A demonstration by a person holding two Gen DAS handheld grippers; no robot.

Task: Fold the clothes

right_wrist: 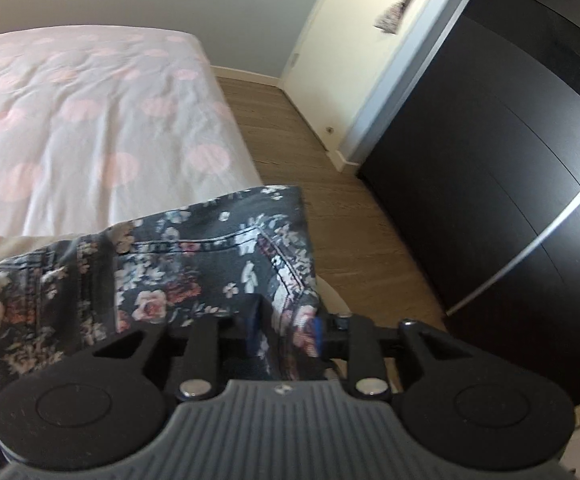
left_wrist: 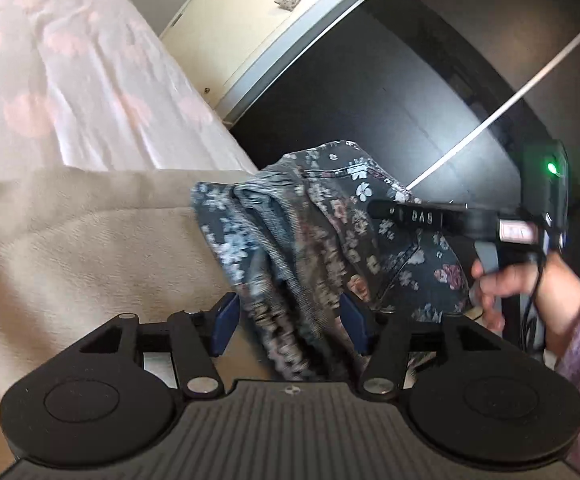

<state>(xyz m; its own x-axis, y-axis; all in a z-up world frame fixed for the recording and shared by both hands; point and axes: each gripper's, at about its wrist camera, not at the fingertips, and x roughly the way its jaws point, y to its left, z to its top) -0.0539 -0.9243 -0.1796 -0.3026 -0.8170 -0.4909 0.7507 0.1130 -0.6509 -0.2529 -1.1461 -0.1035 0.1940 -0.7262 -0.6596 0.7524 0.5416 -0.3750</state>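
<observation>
Nearest the left wrist camera, the left gripper has its blue-padded fingers set apart on either side of a bunched band of the floral garment, with the cloth running between them; whether the pads truly pinch it cannot be told. From the right wrist view, the right gripper is clenched on the garment's right edge, cloth pressed between its blue pads beside a stitched seam. This dark, flower-printed piece is stretched between the two grippers, its long axis running left to right across the scene, with its upper edge toward the far side. It hangs over the near edge of a beige blanket, with the pink-spotted bedding farther off on the left. In the left view the person's right hand grips the other tool's handle at the right. A dark wardrobe and wooden floor lie to the right.
</observation>
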